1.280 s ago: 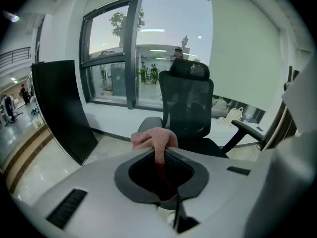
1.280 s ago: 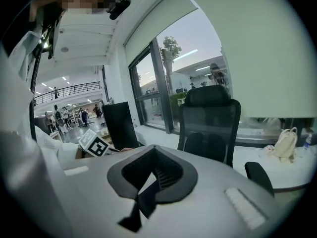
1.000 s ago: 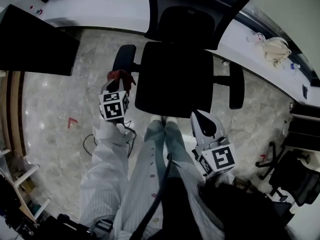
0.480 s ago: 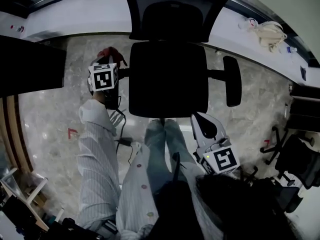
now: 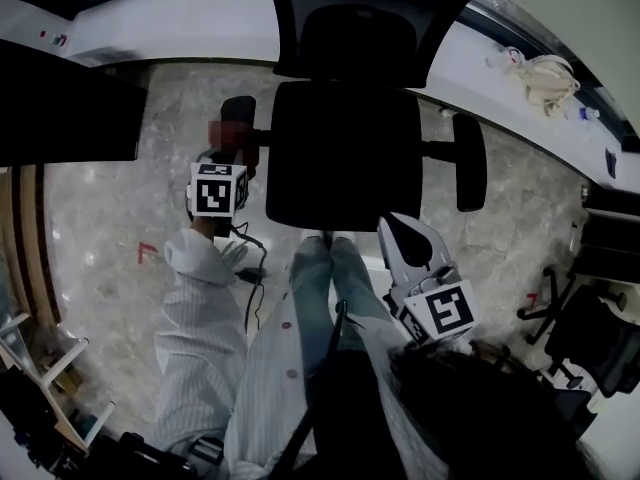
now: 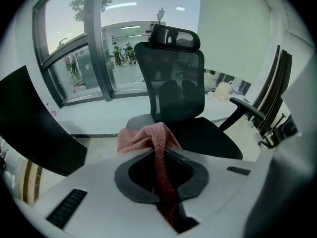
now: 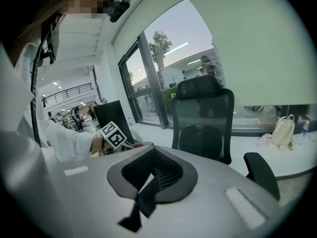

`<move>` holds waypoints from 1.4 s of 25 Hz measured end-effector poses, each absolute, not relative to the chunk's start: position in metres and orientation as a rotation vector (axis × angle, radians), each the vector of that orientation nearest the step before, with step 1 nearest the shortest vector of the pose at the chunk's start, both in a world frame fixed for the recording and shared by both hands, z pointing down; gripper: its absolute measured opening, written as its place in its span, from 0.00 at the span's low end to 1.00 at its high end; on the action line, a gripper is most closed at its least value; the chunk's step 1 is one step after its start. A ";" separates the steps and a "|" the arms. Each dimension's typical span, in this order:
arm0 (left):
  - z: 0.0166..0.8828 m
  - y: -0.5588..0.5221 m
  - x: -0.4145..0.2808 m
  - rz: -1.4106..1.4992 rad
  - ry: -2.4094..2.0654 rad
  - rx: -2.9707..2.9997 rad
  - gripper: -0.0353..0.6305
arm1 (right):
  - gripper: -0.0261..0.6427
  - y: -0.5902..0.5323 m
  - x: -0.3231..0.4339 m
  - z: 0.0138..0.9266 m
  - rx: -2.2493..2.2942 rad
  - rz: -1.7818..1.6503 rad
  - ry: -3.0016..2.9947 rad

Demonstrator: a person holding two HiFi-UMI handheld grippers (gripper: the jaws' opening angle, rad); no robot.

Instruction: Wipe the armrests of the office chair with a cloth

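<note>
The black office chair [image 5: 345, 153] stands in front of me, with its left armrest [image 5: 238, 111] and right armrest [image 5: 470, 163] out to the sides. My left gripper [image 5: 230, 153] is shut on a red cloth [image 5: 235, 134] and holds it down on the left armrest. In the left gripper view the cloth [image 6: 159, 170] runs between the jaws and bunches over the armrest's end [image 6: 144, 138]. My right gripper [image 5: 401, 232] hangs shut and empty near the seat's front right corner, apart from the chair. Its shut jaws [image 7: 152, 176] face the chair back [image 7: 203, 115].
A white ledge [image 5: 180, 28] runs under the window behind the chair, with a cream bag [image 5: 548, 78] on it. A dark monitor [image 5: 60, 108] stands at the left. Another chair's base [image 5: 580, 338] is at the right. A cable [image 5: 250, 258] lies on the marble floor.
The left gripper slid the cloth away from me along the left armrest, then back toward its near end. The right gripper stayed still.
</note>
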State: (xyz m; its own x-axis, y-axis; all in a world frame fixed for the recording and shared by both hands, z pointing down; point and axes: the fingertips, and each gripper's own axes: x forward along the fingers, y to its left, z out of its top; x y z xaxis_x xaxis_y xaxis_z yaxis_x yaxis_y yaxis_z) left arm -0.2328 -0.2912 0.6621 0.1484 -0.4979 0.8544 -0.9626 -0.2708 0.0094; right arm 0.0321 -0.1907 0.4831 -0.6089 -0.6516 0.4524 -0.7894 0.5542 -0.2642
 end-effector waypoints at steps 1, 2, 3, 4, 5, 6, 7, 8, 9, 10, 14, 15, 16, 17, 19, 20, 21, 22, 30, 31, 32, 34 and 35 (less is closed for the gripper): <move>0.664 -0.277 -0.232 1.032 -1.378 1.847 0.09 | 0.04 -0.192 0.028 0.484 1.179 0.645 -2.500; 0.666 -0.263 -0.230 1.027 -1.366 1.843 0.09 | 0.04 -0.193 0.024 0.486 1.167 0.642 -2.513; 0.667 -0.249 -0.229 1.020 -1.359 1.843 0.09 | 0.04 -0.193 0.020 0.486 1.153 0.639 -2.525; 0.666 -0.236 -0.228 1.015 -1.359 1.846 0.09 | 0.04 -0.192 0.016 0.485 1.138 0.637 -2.535; 0.662 -0.223 -0.227 1.015 -1.361 1.851 0.09 | 0.04 -0.190 0.012 0.483 1.122 0.638 -2.545; 0.658 -0.213 -0.228 1.016 -1.364 1.855 0.09 | 0.04 -0.187 0.008 0.480 1.107 0.640 -2.552; 0.654 -0.207 -0.228 1.018 -1.364 1.858 0.09 | 0.04 -0.184 0.005 0.477 1.094 0.643 -2.558; 0.652 -0.206 -0.230 1.020 -1.361 1.857 0.09 | 0.04 -0.183 0.002 0.476 1.082 0.647 -2.560; 0.653 -0.208 -0.231 1.025 -1.356 1.853 0.09 | 0.04 -0.182 0.001 0.477 1.072 0.651 -2.560; 0.656 -0.215 -0.233 1.033 -1.349 1.848 0.09 | 0.04 -0.183 0.001 0.480 1.066 0.655 -2.557; 0.671 -0.258 -0.239 1.080 -1.323 1.837 0.09 | 0.04 -0.190 0.015 0.494 1.092 0.668 -2.526; 0.672 -0.270 -0.240 1.092 -1.323 1.838 0.09 | 0.04 -0.190 0.021 0.495 1.108 0.672 -2.515; 0.671 -0.282 -0.241 1.099 -1.327 1.839 0.09 | 0.04 -0.190 0.026 0.495 1.125 0.679 -2.503; 0.670 -0.295 -0.242 1.095 -1.335 1.837 0.09 | 0.04 -0.191 0.032 0.494 1.145 0.689 -2.489; 0.671 -0.323 -0.247 1.051 -1.359 1.815 0.09 | 0.04 -0.194 0.040 0.492 1.188 0.710 -2.460; 0.674 -0.337 -0.251 1.023 -1.375 1.794 0.09 | 0.04 -0.196 0.043 0.492 1.207 0.716 -2.446; 0.678 -0.349 -0.254 1.003 -1.386 1.776 0.09 | 0.04 -0.199 0.044 0.494 1.225 0.720 -2.434; 0.682 -0.360 -0.256 0.997 -1.392 1.767 0.09 | 0.04 -0.202 0.046 0.496 1.239 0.723 -2.425; 0.686 -0.387 -0.247 1.031 -1.413 1.754 0.09 | 0.04 -0.201 0.050 0.496 1.251 0.730 -2.429; 0.684 -0.381 -0.246 1.032 -1.407 1.755 0.09 | 0.04 -0.199 0.050 0.494 1.247 0.726 -2.435; 0.682 -0.372 -0.245 1.039 -1.396 1.757 0.09 | 0.04 -0.198 0.049 0.492 1.243 0.719 -2.443; 0.678 -0.348 -0.244 1.065 -1.367 1.761 0.09 | 0.04 -0.195 0.047 0.488 1.231 0.702 -2.465; 0.676 -0.332 -0.245 1.079 -1.355 1.760 0.09 | 0.04 -0.193 0.045 0.486 1.221 0.697 -2.474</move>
